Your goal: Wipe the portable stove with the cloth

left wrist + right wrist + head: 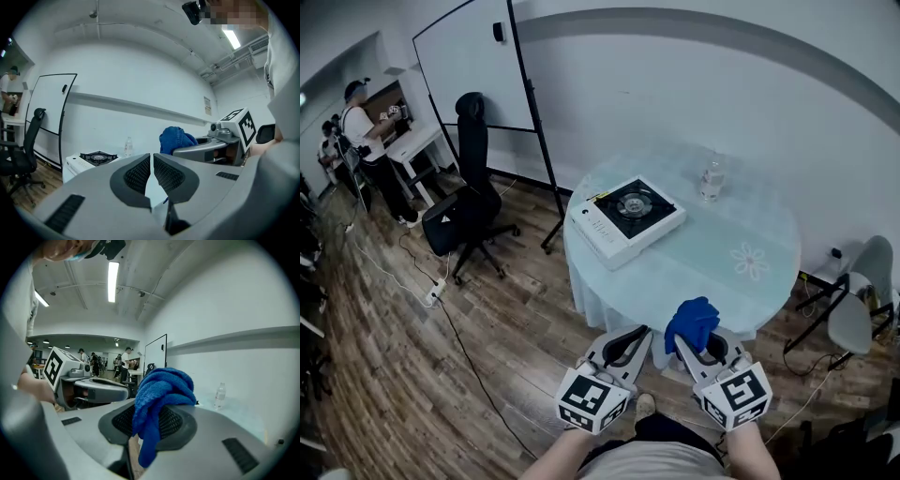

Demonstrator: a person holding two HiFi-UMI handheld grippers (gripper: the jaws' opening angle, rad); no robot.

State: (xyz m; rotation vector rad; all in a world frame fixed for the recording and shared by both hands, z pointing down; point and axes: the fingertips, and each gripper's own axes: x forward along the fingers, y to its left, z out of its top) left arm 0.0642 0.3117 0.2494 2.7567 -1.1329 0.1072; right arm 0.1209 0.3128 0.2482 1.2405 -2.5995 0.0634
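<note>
right gripper (703, 349), close in at 6 o'clock, pinches the blue cloth (692, 322) as a wad. the bunch sits ahead of the jaws and a tail hangs down, likely so a thick pad meets the stove top. left gripper (630, 339), just beside it, is pressed together on nothing, free to steady things. portable stove (628, 217) sits well apart at 11 o'clock on the round worktop (722, 272), unwiped. its long axis runs 8 to 2 o'clock, burner toward 2. a bottle (711, 178) stands at 12.
</note>
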